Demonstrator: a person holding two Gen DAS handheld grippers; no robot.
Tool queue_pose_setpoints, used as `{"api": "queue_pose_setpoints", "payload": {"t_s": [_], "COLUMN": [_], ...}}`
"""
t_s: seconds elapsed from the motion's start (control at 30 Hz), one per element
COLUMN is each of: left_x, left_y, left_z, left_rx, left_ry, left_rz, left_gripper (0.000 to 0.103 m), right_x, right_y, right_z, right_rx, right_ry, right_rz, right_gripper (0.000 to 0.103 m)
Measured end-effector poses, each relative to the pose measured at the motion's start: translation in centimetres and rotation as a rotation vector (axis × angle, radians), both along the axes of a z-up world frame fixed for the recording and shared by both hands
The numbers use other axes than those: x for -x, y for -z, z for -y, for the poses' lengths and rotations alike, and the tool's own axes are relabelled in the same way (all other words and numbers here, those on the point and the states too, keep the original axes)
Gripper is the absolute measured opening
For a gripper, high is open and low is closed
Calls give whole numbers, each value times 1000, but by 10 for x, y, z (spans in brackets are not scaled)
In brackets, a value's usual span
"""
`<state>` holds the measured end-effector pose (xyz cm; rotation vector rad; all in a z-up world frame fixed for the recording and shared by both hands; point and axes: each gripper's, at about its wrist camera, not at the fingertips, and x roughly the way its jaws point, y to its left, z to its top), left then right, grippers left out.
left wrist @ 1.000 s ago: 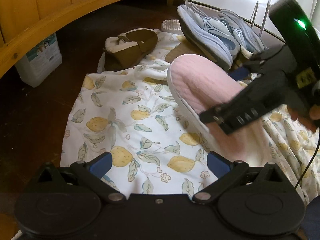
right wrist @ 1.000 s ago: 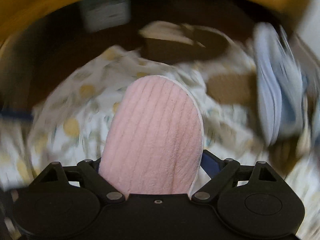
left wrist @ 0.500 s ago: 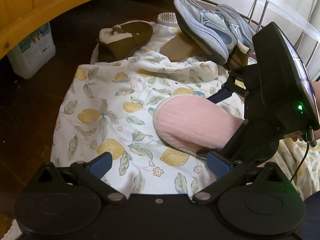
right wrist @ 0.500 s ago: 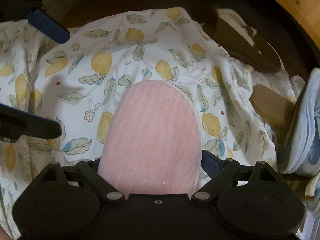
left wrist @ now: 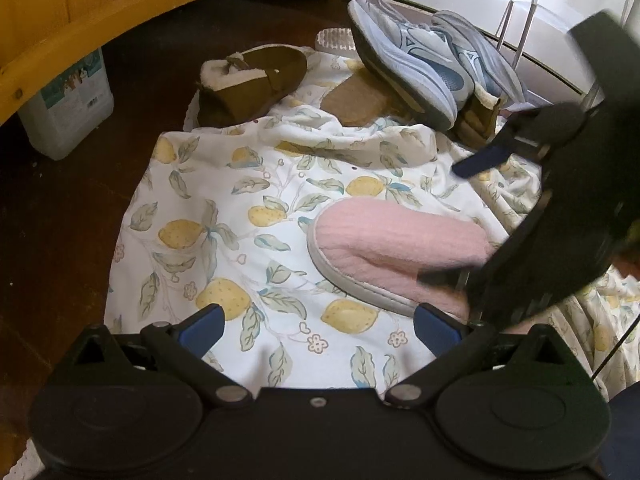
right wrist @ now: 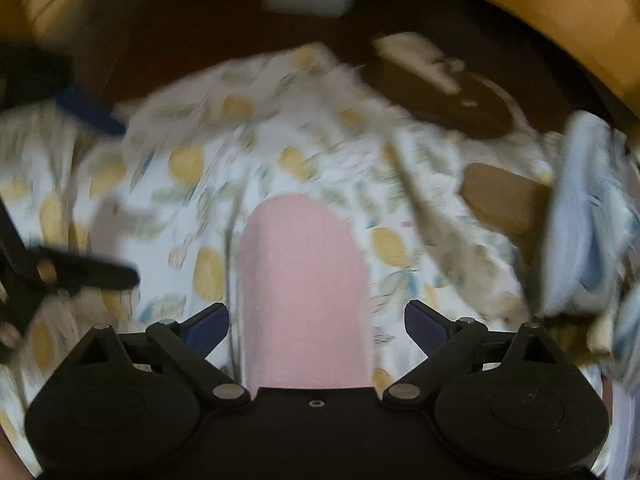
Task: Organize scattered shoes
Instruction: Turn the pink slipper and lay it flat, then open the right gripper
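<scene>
A pink slipper [left wrist: 392,256] [right wrist: 304,288] lies flat on the lemon-print cloth [left wrist: 224,208]. My right gripper [right wrist: 316,320] [left wrist: 460,220] straddles its heel end. Its jaws are opening, and a gap shows on each side of the slipper, so the pads do not press it. My left gripper [left wrist: 320,322] hovers open over the cloth just left of the slipper, with nothing between its fingers. A brown fleece-lined slipper [left wrist: 252,84] [right wrist: 440,92] rests at the cloth's far edge. Two grey-blue sneakers [left wrist: 416,60] [right wrist: 588,208] lean on a second brown slipper [left wrist: 356,100].
A wooden bed frame [left wrist: 80,20] arches over the far side, with a white plastic container [left wrist: 68,104] beneath it on the dark floor. A white rack with thin metal legs [left wrist: 516,12] stands behind the sneakers. The right wrist view is motion-blurred.
The pink slipper came down from mid-air onto the cloth. The right gripper's pads have drawn off its sides and the gripper has shifted. The left gripper stayed put.
</scene>
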<state>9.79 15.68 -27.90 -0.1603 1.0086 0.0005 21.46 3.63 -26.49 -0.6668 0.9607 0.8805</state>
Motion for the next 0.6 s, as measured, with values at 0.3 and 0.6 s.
{"api": "queue_pose_setpoints", "payload": {"t_s": [0.3,0.6], "left_x": [1,2], "left_y": [-4,-8], "left_z": [0,2], "left_rx": [-10,-9], "left_ry": [-5,5], "left_rz": [14,29], "left_gripper": [102,102], "right_x": [-26,-6], "right_y": [-35,-18], "right_z": [55,32], "right_rx": [-286,-189], "right_ry": [592,416], "right_rz": [-190,-195], "right_gripper": [97,93]}}
